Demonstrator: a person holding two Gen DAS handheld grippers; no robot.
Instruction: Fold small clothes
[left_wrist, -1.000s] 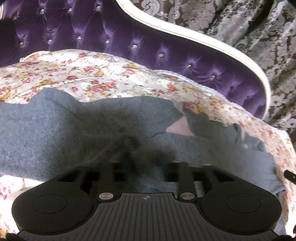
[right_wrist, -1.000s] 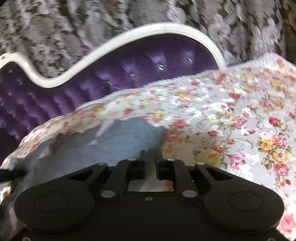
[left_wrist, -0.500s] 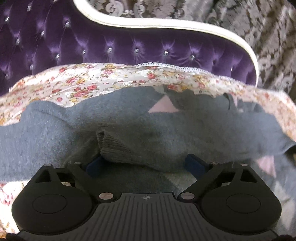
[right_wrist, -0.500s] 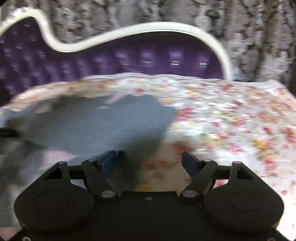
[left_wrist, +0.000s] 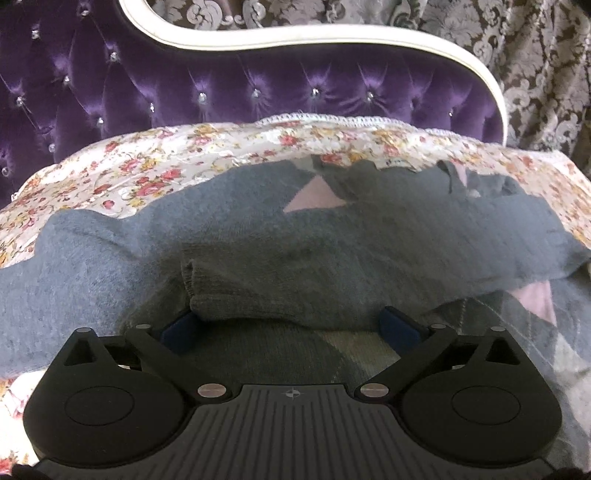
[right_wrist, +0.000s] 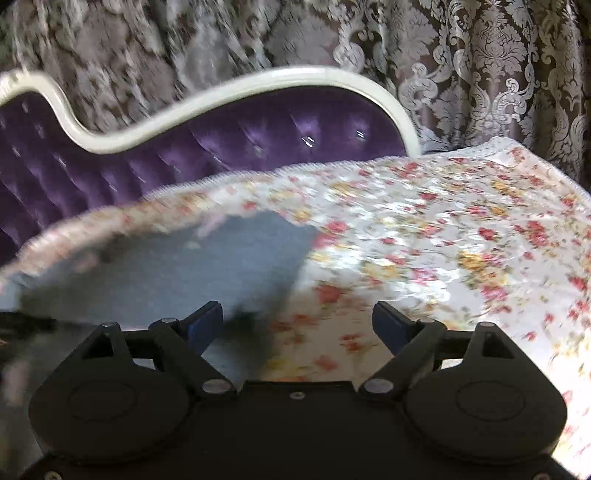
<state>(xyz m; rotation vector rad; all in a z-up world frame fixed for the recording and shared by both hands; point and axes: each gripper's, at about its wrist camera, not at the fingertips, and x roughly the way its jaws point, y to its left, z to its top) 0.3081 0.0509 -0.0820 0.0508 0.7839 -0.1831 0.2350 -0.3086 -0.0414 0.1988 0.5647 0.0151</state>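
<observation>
A grey knitted sweater (left_wrist: 332, 251) with pink diamond patches lies on the floral bedspread (left_wrist: 166, 166). A ribbed cuff or hem (left_wrist: 258, 295) is folded over the body, right in front of my left gripper (left_wrist: 291, 326). The left gripper is open, its blue pads on either side of the fold, holding nothing. In the right wrist view the sweater (right_wrist: 184, 266) lies at the left, blurred. My right gripper (right_wrist: 297, 323) is open and empty, above the sweater's right edge and the bedspread (right_wrist: 443, 240).
A purple tufted headboard (left_wrist: 258, 85) with a white curved frame stands behind the bed; it also shows in the right wrist view (right_wrist: 221, 140). Patterned damask curtains (right_wrist: 480, 74) hang behind it. The bedspread's lace edge (left_wrist: 332, 118) runs along the headboard.
Both grippers were shut one second ago and are open now. The sweater's sleeve now lies folded across the body. The right gripper has drawn back and swung slightly.
</observation>
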